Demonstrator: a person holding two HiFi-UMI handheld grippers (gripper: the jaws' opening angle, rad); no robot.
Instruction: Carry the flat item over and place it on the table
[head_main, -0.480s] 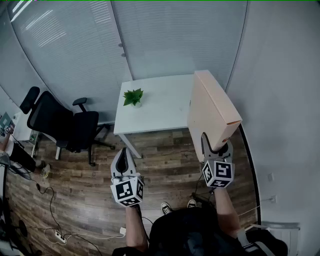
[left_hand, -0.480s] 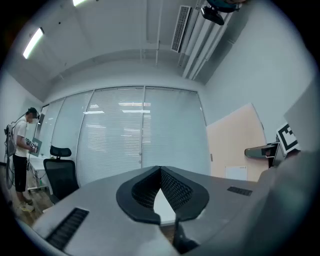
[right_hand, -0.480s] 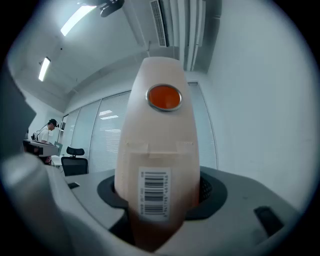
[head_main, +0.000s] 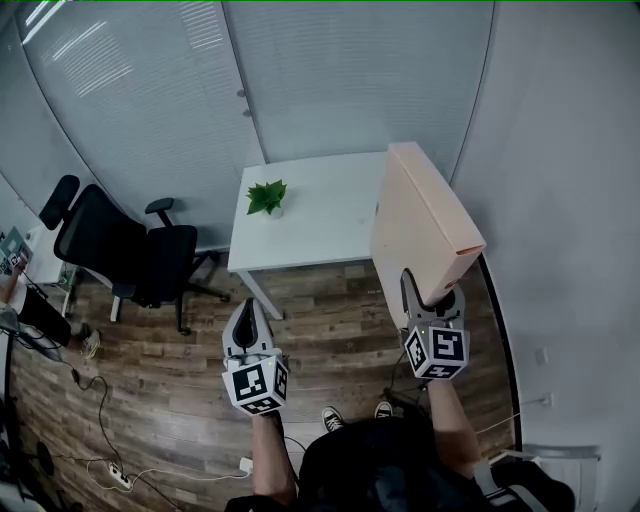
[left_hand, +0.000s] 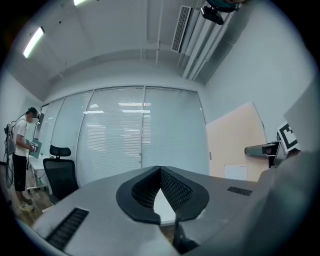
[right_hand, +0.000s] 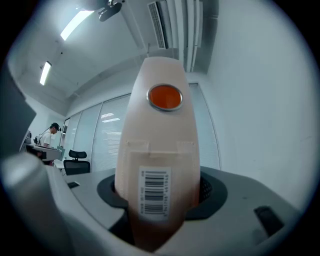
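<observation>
We clamp the flat box (head_main: 425, 215) edge-on between the jaws of the right gripper (head_main: 431, 297), seen against the right edge of the table (head_main: 320, 220). The left gripper (head_main: 246, 306) has its jaws together, empty. Wood floor (head_main: 330, 325) surrounds the table.

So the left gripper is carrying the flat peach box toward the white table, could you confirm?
Not quite: the right gripper carries the flat peach box, as the right gripper view shows; the left gripper is shut and empty.
</observation>
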